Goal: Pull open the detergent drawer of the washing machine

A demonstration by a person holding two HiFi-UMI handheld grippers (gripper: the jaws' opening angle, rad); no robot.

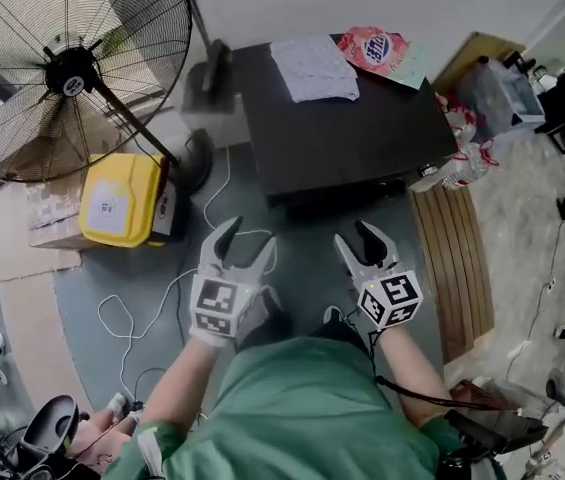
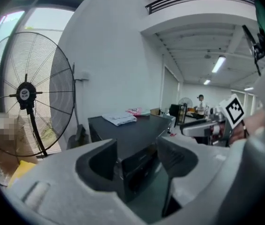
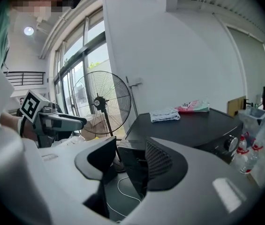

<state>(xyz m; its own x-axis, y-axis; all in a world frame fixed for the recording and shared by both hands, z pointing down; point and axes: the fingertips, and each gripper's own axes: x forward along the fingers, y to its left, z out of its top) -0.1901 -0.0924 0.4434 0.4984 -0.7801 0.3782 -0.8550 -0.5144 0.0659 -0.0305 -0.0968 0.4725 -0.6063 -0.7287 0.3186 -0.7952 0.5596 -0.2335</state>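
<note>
- Washing machine (image 1: 342, 133), black and boxy, is standing at upper centre of the head view against a white wall, just beyond both grippers; its detergent drawer is not showing plainly in any view.
- A folded white cloth (image 1: 314, 68) and a pink packet (image 1: 374, 48) are lying on its top.
- The left gripper (image 1: 249, 238) and the right gripper (image 1: 356, 240) are hovering side by side at lower centre, each with its jaws standing apart and gripping nothing.
- A large fan (image 1: 72, 68) is standing at upper left with a yellow box (image 1: 120, 200) below it.
- A white cable (image 1: 127, 313) is trailing across the grey floor (image 1: 82, 358).
</note>
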